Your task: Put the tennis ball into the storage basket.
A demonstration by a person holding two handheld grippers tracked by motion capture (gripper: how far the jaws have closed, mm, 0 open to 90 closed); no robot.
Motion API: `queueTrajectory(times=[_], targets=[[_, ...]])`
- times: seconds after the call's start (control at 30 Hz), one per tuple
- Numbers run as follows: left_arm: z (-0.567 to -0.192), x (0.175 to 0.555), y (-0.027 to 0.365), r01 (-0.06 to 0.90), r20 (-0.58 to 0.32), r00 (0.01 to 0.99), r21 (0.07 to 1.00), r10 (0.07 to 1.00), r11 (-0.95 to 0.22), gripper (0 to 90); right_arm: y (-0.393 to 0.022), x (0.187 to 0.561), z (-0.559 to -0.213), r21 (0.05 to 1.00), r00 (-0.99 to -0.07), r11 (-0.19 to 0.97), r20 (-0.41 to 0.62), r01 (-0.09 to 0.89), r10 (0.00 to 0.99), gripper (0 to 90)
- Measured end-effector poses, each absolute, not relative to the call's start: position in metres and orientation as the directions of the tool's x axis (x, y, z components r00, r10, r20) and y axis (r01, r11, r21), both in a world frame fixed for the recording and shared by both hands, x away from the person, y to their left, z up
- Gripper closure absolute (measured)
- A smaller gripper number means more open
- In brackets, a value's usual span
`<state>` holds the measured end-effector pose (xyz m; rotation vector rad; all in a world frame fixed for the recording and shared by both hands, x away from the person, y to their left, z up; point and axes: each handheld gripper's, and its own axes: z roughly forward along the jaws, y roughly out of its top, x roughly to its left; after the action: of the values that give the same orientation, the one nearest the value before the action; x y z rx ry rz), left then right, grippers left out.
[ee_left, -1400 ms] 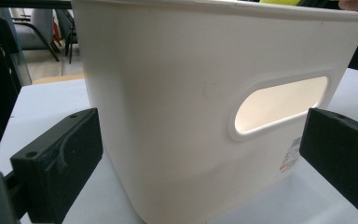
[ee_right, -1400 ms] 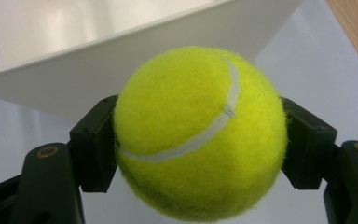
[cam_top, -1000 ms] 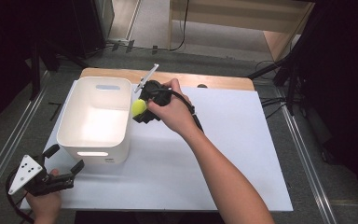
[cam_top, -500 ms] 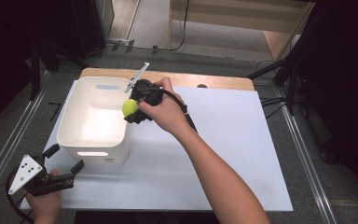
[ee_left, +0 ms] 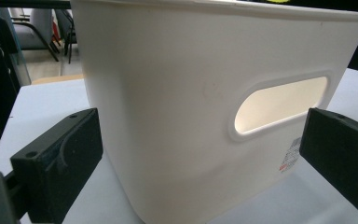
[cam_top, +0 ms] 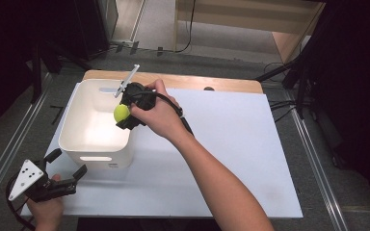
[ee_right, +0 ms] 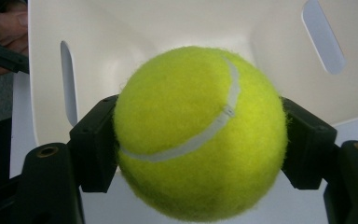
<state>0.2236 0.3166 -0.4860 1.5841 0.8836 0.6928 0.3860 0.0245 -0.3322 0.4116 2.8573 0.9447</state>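
Tennis ball (ee_right: 200,135): fuzzy yellow-green; grey seam.

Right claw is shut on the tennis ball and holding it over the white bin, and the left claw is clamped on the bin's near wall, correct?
Not quite. The left claw is open and clear of the white bin; the left gripper view shows its jaws spread either side of the wall, not touching. The right claw does hold the tennis ball over the bin.

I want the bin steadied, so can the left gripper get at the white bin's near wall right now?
Probably yes. The left gripper sits open just in front of the white bin, facing its near wall and handle slot, with nothing between them on the table.
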Motion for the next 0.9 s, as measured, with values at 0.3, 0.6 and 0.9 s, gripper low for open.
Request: queueTrajectory(times=[0.3,0.6,0.9], targets=[[-0.486,0.224,0.317,0.175,-0.026,0.542,0.981,0.840,-0.082,0.0,0.037,0.384,-0.334,0.593,-0.965,0.779,-0.015,0.202,0.262,24.2],[-0.486,0.224,0.317,0.174,-0.026,0.543,0.981,0.839,-0.082,0.0,0.047,0.383,-0.342,0.574,-0.969,0.796,-0.016,0.193,0.246,24.2],[-0.486,0.224,0.317,0.173,-0.027,0.545,0.982,0.838,-0.081,0.0,0.054,0.384,-0.352,0.548,-0.972,0.815,-0.018,0.186,0.234,24.2]])
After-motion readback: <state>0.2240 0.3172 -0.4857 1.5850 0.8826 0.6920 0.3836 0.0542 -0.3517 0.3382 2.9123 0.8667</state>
